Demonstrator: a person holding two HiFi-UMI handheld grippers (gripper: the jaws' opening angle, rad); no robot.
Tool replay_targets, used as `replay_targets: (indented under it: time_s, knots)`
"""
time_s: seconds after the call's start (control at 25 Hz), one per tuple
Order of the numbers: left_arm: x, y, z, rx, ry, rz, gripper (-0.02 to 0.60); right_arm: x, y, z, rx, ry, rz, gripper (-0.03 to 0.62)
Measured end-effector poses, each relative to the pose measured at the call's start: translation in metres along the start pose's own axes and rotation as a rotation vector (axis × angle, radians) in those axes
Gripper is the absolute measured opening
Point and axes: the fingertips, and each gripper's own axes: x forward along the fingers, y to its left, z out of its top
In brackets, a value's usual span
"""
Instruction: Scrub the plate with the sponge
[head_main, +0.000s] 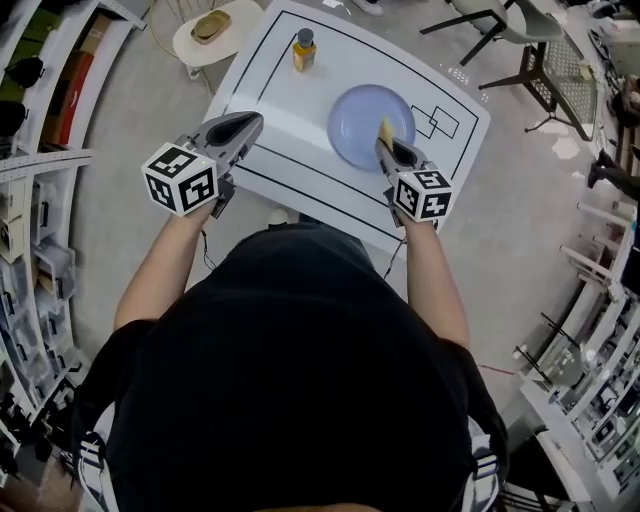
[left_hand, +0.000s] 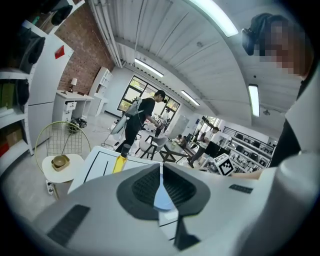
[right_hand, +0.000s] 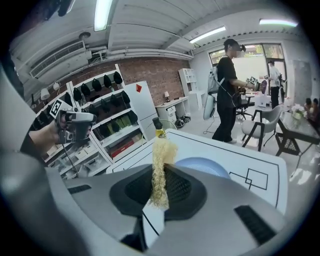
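Note:
A pale blue plate lies flat on the white table, right of middle. My right gripper hangs over the plate's near right edge, shut on a yellow sponge. In the right gripper view the sponge stands pinched upright between the jaws, with the plate just beyond. My left gripper is held above the table's left part, shut with nothing in it; in the left gripper view its jaws meet, and a sliver of the plate shows between them.
A yellow bottle with a dark cap stands at the table's far side. A small round side table with a brass dish is beyond the far left corner. Chairs and shelving ring the space. People stand in the background.

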Motion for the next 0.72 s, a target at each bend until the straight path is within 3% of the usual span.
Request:
replay_targets:
  time_s: [0.44, 0.72]
  knots:
    - [0.033, 0.004, -0.013, -0.034, 0.041, 0.002, 0.025, 0.051, -0.025, -0.043, -0.083, 0.149, 0.024, 0.037]
    - [0.041, 0.008, -0.023, -0.059, 0.065, 0.01, 0.025, 0.084, -0.018, -0.065, -0.167, 0.232, 0.076, 0.037]
